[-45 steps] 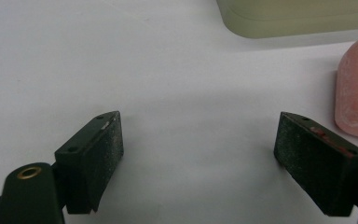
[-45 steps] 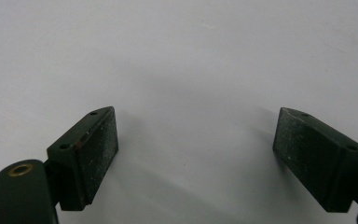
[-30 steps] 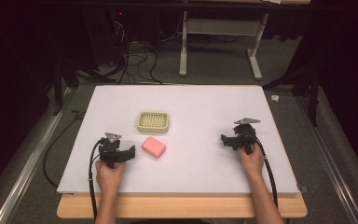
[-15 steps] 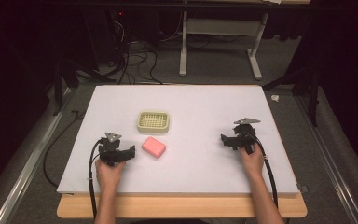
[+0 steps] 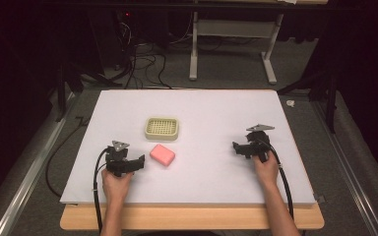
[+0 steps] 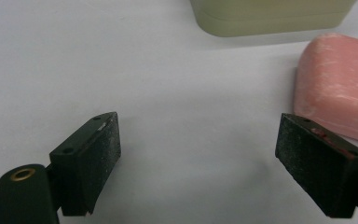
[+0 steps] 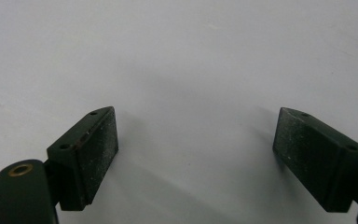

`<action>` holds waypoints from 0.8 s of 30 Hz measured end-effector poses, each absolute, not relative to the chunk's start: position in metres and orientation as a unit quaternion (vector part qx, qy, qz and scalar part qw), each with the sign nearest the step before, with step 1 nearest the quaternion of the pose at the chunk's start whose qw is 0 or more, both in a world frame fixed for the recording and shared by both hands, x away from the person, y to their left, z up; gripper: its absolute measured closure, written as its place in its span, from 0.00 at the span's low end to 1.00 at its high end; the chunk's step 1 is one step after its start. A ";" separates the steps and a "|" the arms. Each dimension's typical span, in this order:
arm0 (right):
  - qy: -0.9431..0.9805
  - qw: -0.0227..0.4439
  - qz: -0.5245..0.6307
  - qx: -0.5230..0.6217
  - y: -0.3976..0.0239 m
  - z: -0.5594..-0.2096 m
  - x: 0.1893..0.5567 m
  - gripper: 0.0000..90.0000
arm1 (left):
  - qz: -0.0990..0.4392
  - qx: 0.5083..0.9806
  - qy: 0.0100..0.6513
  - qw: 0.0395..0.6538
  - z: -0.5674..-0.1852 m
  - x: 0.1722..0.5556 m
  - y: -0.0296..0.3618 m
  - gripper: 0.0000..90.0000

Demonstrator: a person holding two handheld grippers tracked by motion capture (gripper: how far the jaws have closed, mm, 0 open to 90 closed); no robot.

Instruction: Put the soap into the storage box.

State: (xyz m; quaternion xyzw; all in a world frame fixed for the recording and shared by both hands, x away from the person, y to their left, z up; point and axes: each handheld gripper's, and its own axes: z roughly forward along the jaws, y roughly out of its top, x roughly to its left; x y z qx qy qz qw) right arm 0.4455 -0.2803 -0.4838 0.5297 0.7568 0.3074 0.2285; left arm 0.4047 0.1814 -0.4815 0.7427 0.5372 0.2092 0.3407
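The left gripper point(image 5: 139, 162) rests low over the white table point(image 5: 211, 118) with its two black jaws spread wide and nothing between them; in the left gripper view point(image 6: 198, 163) the bare tabletop shows in the gap, and the one pink bar of soap point(image 6: 338, 86) lies just beside the right-hand jaw, not clearly touching it, with part of the jaw in front of its near edge. No brand, stamp or lettering can be read on the soap, whose top is only scuffed with pale marks. Just beyond the soap stands one cream soap dish point(image 6: 272, 16), seen here only as its lower wall; from the high view the soap point(image 5: 162, 154) sits flat on the table between the left gripper and the dish point(image 5: 162, 128), close to the dish but apart from it. The dish is a rounded rectangle with a slotted grid floor, and nothing lies in it. The right gripper point(image 5: 236, 147) is well apart on the other side of the table, held in the person's right hand point(image 5: 266, 169), its jaws likewise spread wide over plain tabletop in the right gripper view point(image 7: 196, 154), gripping nothing. Each gripper carries one grey three-cornered plate and trails one black cable toward the near edge. No writing is legible on the grippers or the table
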 end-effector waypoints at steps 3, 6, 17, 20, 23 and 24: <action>0.757 0.228 0.307 0.529 -0.280 -0.484 0.445 0.16 | 0.212 0.744 0.529 0.348 -0.476 0.399 0.180 0.16; 0.758 0.228 0.307 0.528 -0.280 -0.484 0.445 0.16 | 0.214 0.743 0.523 0.358 -0.471 0.394 0.180 0.16; 0.760 0.227 0.307 0.526 -0.280 -0.484 0.445 0.16 | 0.206 0.752 0.489 0.390 -0.455 0.378 0.168 0.15; 0.760 0.227 0.307 0.526 -0.280 -0.484 0.445 0.16 | 0.203 0.756 0.480 0.397 -0.451 0.376 0.162 0.15; 0.760 0.227 0.307 0.525 -0.280 -0.484 0.445 0.16 | 0.200 0.762 0.471 0.397 -0.448 0.376 0.155 0.14; 0.761 0.227 0.307 0.525 -0.280 -0.484 0.445 0.16 | 0.201 0.763 0.469 0.397 -0.447 0.376 0.153 0.14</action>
